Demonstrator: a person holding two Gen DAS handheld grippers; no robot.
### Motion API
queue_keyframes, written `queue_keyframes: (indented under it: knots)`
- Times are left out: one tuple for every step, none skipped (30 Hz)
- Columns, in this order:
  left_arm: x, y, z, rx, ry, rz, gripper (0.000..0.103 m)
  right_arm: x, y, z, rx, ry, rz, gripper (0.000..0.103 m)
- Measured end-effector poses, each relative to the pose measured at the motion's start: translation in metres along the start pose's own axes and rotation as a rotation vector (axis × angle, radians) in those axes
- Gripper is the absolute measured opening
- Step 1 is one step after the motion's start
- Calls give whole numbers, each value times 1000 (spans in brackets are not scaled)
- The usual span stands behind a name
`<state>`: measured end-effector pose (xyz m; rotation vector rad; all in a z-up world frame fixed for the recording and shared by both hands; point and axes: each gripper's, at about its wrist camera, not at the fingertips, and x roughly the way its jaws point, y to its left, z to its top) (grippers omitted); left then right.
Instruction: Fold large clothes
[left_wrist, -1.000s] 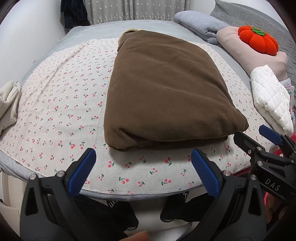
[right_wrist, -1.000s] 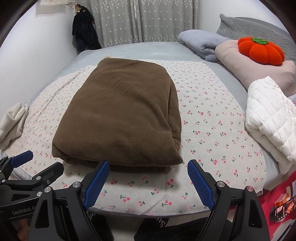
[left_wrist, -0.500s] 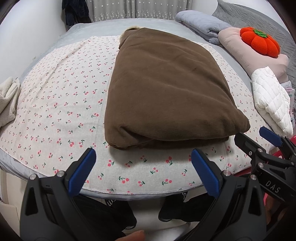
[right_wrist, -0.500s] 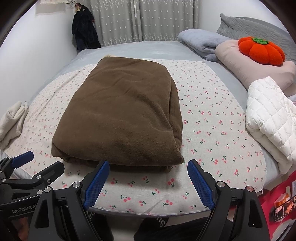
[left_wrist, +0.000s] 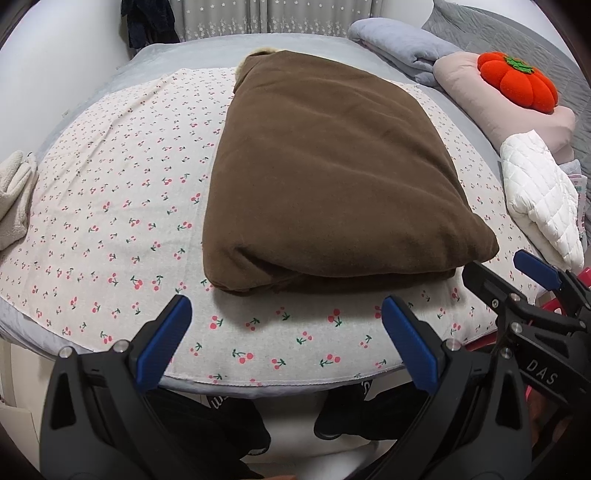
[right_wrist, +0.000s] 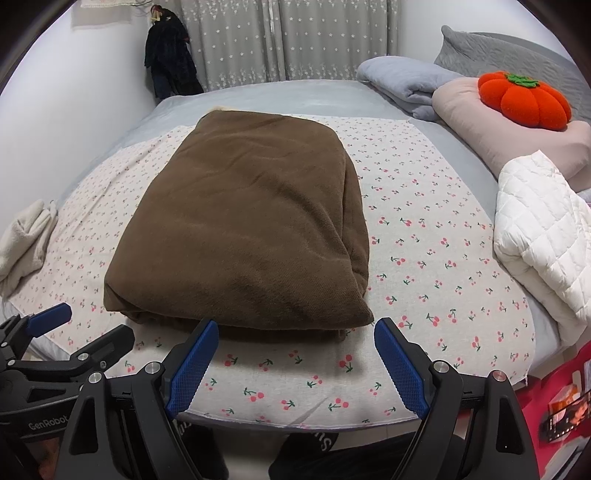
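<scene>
- Brown garment (left_wrist: 325, 177): large, thick, fleecy fabric, folded into a long rounded rectangle of several layers; top surface smooth with faint creases; stacked fold edges visible at the near end, one long side rolled over in a soft ridge; a pale furry trim just showing at the far end.
- Location: flat on the cherry-print sheet (left_wrist: 110, 206), about the middle of the bed (right_wrist: 280, 96), long axis running away from the cameras; near end just short of the sheet's front edge.
- Left hand-held gripper (left_wrist: 284, 343): blue pads spread wide, nothing between them, hovering over the sheet's front edge, just in front of the garment and apart from it.
- Right hand-held gripper (right_wrist: 295, 363): pads likewise spread wide, empty, near the garment's near right corner, not touching.
- White quilted item (right_wrist: 543, 229): bundled at the bed's right edge, well apart from the garment.
- Orange pumpkin cushion (right_wrist: 524, 99): on a pink pillow (right_wrist: 491, 140) at the far right.
- Grey blanket (right_wrist: 402, 81): folded, beside the pillow.
- Cream cloth (right_wrist: 26, 240): bunched at the left edge.
</scene>
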<state>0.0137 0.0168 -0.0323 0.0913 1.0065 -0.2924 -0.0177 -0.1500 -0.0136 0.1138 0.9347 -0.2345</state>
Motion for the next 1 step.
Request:
queue_keyframes:
  knots:
    - [1, 1, 1, -3, 3, -1, 102, 1, 0, 0, 0, 2, 3, 88]
